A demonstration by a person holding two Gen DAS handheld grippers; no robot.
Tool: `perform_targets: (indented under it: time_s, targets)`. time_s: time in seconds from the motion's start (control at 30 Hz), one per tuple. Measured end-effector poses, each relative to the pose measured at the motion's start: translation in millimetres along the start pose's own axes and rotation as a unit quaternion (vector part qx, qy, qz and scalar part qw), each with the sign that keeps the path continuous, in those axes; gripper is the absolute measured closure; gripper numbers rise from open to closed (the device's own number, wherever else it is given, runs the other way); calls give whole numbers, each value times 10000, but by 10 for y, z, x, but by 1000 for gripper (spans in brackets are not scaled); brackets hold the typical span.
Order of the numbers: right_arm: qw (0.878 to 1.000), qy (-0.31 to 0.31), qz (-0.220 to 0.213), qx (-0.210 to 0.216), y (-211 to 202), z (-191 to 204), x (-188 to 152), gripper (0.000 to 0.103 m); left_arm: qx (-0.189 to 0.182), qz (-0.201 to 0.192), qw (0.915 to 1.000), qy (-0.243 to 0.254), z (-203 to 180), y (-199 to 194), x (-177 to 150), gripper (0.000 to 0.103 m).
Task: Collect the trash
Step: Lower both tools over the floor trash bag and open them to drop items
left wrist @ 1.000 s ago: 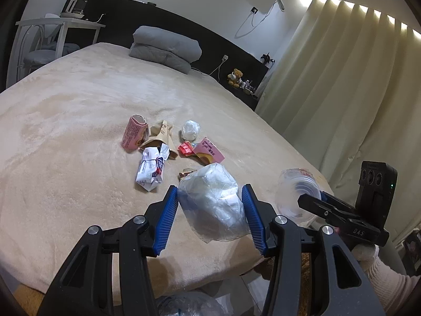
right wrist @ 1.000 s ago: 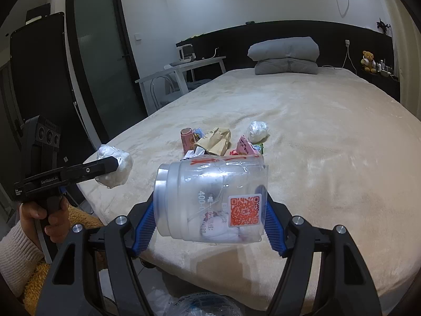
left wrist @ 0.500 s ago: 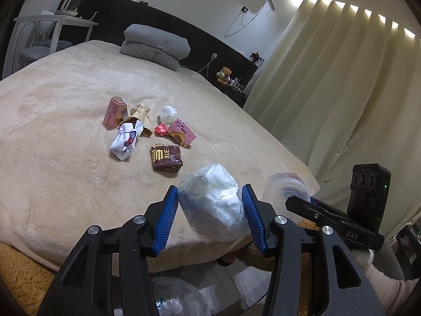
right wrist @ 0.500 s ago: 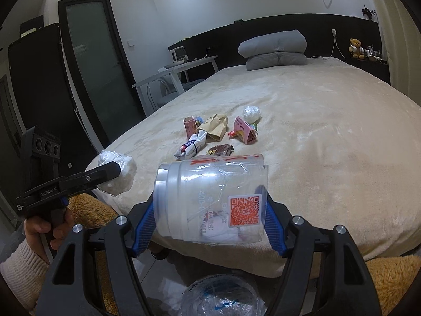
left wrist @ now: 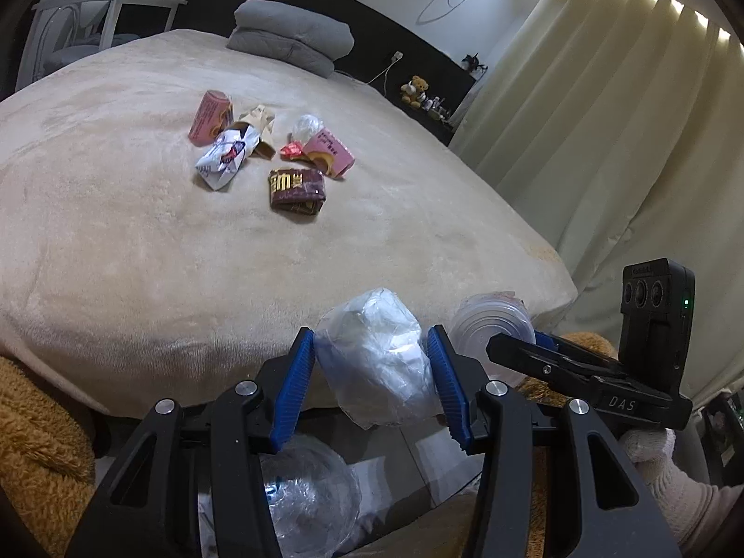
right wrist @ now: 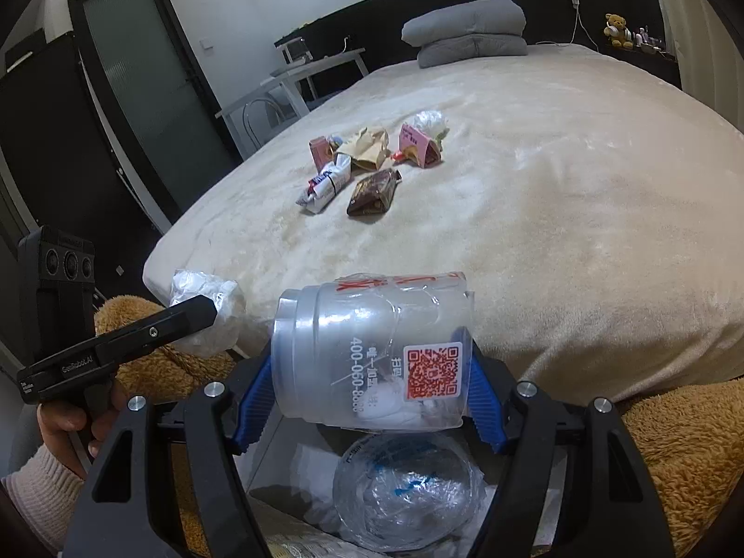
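Observation:
My left gripper (left wrist: pixel 372 381) is shut on a crumpled clear plastic bag (left wrist: pixel 379 362), held past the foot edge of the bed. My right gripper (right wrist: pixel 369 395) is shut on a clear plastic cup (right wrist: pixel 372 348) lying sideways, with a red QR sticker and white paper inside. In the left wrist view the cup (left wrist: pixel 493 323) and right gripper (left wrist: pixel 516 348) show at the right. In the right wrist view the bag (right wrist: pixel 204 307) and left gripper (right wrist: pixel 204 314) show at the left. Below both grippers lies a crumpled clear plastic ball (right wrist: pixel 404 488) in a container on the floor.
On the beige bed (left wrist: pixel 116 232) lie several pieces of trash: a pink can (left wrist: pixel 209 116), a white wrapper (left wrist: pixel 223 160), a brown wrapper (left wrist: pixel 295 188), a pink carton (left wrist: pixel 328 153). A grey pillow (left wrist: pixel 290 39) sits at the head. Curtains (left wrist: pixel 604 139) hang right. Brown fleece (right wrist: pixel 674 441) flanks the container.
Both grippers drew back from the bed and sank, carrying the bag and the cup off the foot edge. The plastic ball below came more into view.

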State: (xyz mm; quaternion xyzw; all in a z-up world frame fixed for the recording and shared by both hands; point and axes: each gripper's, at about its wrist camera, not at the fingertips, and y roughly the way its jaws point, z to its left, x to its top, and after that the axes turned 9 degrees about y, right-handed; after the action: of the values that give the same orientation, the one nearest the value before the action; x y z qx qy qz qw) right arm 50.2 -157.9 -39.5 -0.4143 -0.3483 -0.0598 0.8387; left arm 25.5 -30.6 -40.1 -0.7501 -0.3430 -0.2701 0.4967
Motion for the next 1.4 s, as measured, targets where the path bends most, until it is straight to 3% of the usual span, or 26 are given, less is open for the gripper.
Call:
perform_targets:
  time_s: [0.23,0.57,0.77,0.93,1.17,1.4]
  targets:
    - [9976,220,597,-281,200,-167,-123,33,-94,664,9977,-19,-59,296,-183,54]
    - [9832,810,1544,-546,598,-420,-264,33,26,1717,9851,-136,22,673,-520,54]
    - [9688,1067,2085,-815,897,-531,-350,33,115,2318,9718,-420,147,878,-714,54]
    - [9555,1031,2514,-1146,1110,-538,-458,33,213,2908,9551,-531,196,1094,-882,54]
    - [9402,1417,2933,-998,1293,-633,-556,33,368,3476,9348,-629,217,1324,-1107,54]
    - [9237,1674,3311,-958,1468,-667,-666,33,435,3742,9229,-796,345,1327,-1179,54]
